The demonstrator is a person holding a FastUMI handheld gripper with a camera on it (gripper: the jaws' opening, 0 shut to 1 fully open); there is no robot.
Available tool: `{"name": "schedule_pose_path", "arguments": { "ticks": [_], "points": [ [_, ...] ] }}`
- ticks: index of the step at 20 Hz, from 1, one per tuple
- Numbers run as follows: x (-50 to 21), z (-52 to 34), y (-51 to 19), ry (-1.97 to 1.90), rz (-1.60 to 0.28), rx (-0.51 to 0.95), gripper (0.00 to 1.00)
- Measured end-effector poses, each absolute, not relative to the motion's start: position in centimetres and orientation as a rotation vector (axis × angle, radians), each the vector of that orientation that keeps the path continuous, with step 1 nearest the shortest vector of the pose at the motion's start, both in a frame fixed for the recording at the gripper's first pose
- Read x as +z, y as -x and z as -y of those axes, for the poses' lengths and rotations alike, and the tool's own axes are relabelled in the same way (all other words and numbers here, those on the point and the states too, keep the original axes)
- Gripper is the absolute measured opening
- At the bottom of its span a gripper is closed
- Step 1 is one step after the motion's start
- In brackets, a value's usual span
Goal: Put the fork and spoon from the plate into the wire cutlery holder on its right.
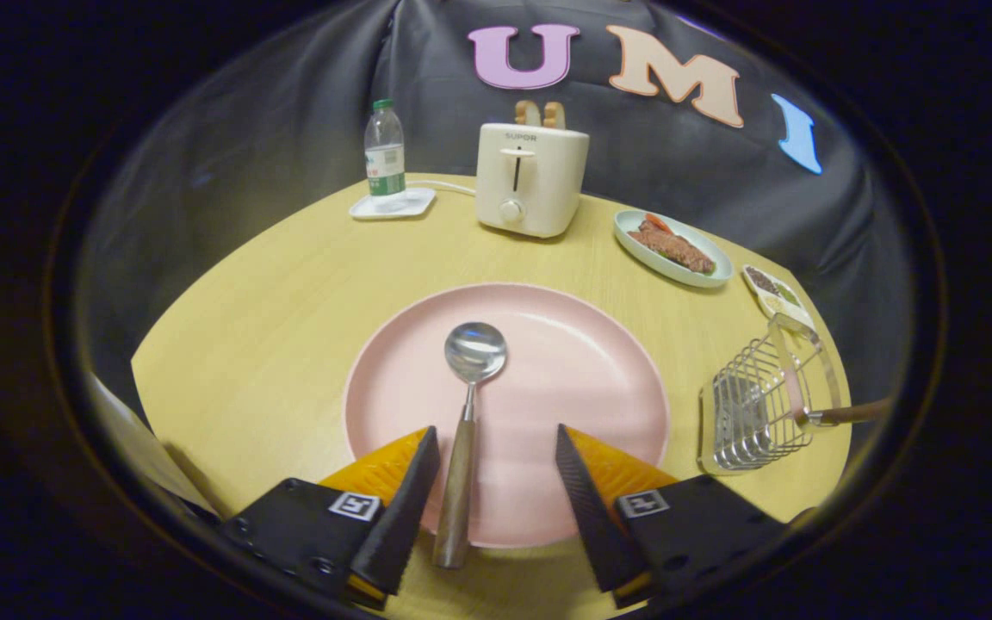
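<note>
One piece seems done: a wooden-handled utensil, presumably the fork (840,415), already leans in the wire cutlery holder (754,413). Left is the spoon (467,430) on the pink plate (582,379), lying between the wide-spread, empty tool (496,456) fingers.

Gripper (496,448) fingers are spread wide over the pink plate (582,362), spoon (466,413) handle lying in the gap nearer the left one, nothing crowding it. Open wood table (289,293) off to the left. On the right the wire cutlery holder (754,405) sits just beside the plate, a handle (845,415) sticking out of it.
</note>
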State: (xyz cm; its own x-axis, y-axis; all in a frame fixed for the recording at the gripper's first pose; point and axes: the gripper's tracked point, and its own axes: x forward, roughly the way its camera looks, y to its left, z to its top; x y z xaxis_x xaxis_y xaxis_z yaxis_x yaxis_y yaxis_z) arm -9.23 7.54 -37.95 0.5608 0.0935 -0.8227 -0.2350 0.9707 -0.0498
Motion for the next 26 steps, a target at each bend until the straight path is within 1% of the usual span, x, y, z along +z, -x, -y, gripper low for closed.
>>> {"name": "schedule_pose_path", "arguments": {
  "ticks": [4, 6, 8, 9, 11, 12, 13, 21, 26],
  "points": [
    [-38.0, -7.9, 9.4, 0.140, -0.967, 0.212, 0.55],
    [-38.3, -7.3, 9.3, 0.154, -0.971, 0.195, 0.42],
    [-38.0, -7.9, 9.6, 0.141, -0.975, 0.215, 0.29],
    [-37.3, -7.4, 10.0, 0.150, -0.977, 0.200, 0.23],
    [-37.8, -7.5, 9.8, 0.161, -0.979, 0.206, 0.15],
    [-37.9, -7.5, 10.1, 0.168, -0.987, 0.205, 0.15],
    [-37.9, -7.6, 10.1, 0.178, -0.993, 0.212, 0.08],
    [-36.5, -6.8, 10.0, 0.137, -1.036, 0.203, 0.07],
    [-34.4, -5.4, 9.7, 0.169, -1.057, 0.234, 0.07]
  ]
}}
